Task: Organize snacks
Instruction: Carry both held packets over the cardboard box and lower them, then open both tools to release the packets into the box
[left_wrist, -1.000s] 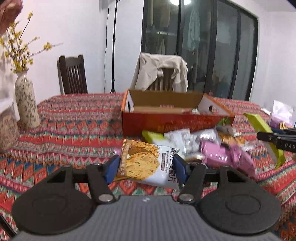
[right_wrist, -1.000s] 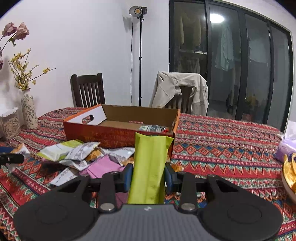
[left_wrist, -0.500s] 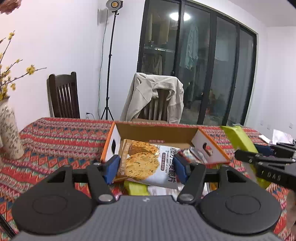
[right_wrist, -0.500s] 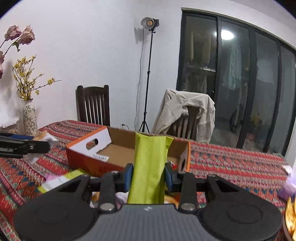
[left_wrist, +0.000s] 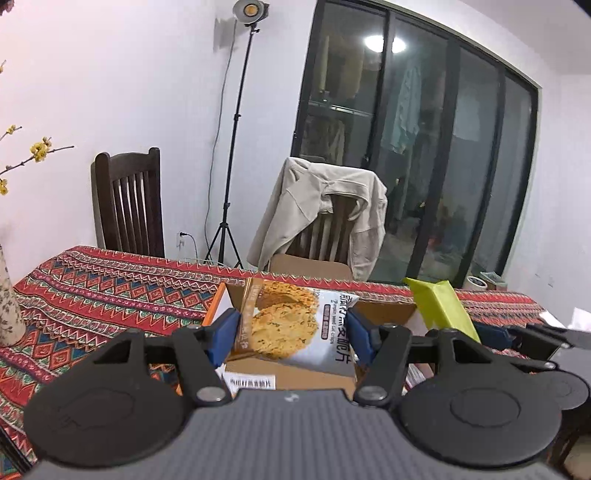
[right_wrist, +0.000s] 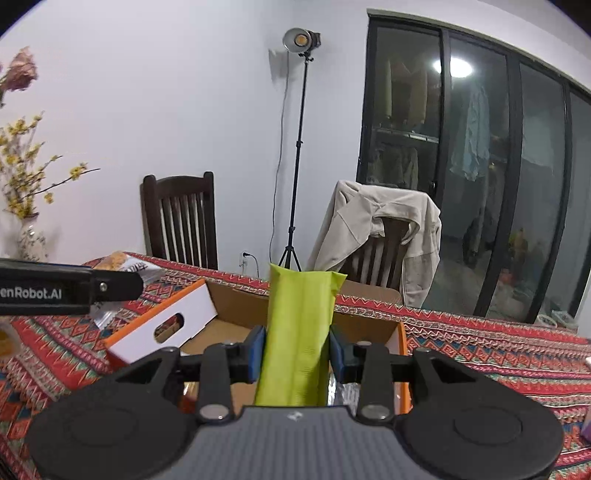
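**Both packets now above the box**

Both claws have risen from the bench: left claw (left_wrist: 291, 326) clamped on the cracker packet (left_wrist: 291, 325), right claw (right_wrist: 296, 349) clamped on the green packet (right_wrist: 299, 332), over the open cardboard box (right_wrist: 369, 325). Beyond stand a jacket-draped chair (right_wrist: 384, 236) and light stand (right_wrist: 299, 147)

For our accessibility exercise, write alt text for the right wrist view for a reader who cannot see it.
The right gripper is clamped on an upright lime-green snack packet over an open cardboard box on a red patterned tablecloth. The left gripper reaches in from the left edge.
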